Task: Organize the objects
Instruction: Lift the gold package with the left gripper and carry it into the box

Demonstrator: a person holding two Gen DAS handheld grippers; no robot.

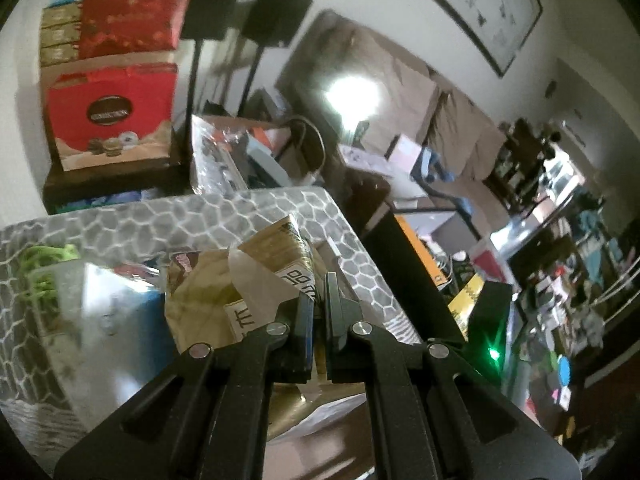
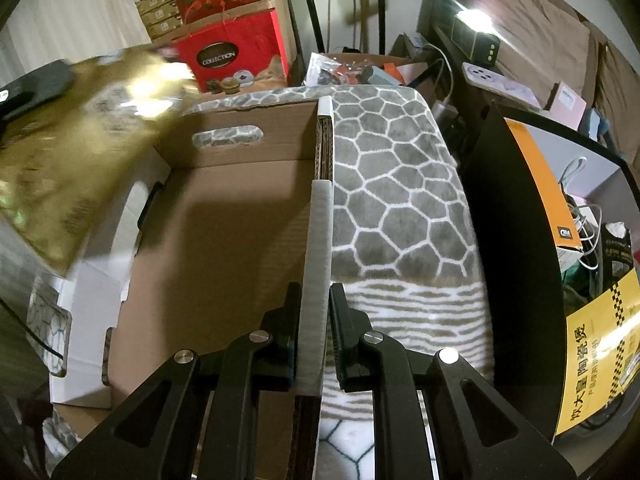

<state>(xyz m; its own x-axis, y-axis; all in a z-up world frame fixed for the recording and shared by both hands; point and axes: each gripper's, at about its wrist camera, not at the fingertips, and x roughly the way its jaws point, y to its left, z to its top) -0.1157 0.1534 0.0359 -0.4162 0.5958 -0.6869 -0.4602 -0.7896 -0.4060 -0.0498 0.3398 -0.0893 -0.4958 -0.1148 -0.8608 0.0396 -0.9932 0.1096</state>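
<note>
Two grippers: both clenched, each on something different.
Left gripper: black linkage arms with silver rivets; jaws pinched on the edge of a gold packet.
Gold packet: glossy, crinkled foil-like wrap, boxy at the top corner, white label strips with black print. Held up off the blanket, tilted. In the right wrist view it shows as a blurred gold sheet at the left, over the left side of the cardboard box.
Right gripper: same black build; jaws clamped on the right wall of the cardboard box, one jaw inside, one outside.
Cardboard box: open top, brown corrugated inside, white outside, flat bare floor. Oval hand slot in the far wall. The wall's top edge is pale and fuzzy where gripped; raw corrugated edge further along.
Box flaps: white, folded out to the left, with notched cutouts.
Blanket: soft plush, grey with a white honeycomb pattern, turning to tan-and-white wavy stripes near the gripper. The box sits on it.
Shiny bag: silvery, reflective, left of the gold packet; contents unreadable. Something green and stringy behind it.
Red gift boxes: stacked by the wall behind the blanket; lower one has a dark oval label, upper one is plain red with a faint print.
Black panel: smooth, curved, right of the blanket, with orange and yellow printed cartons beside it.
Background: cluttered and blurred in the left wrist view.
</note>
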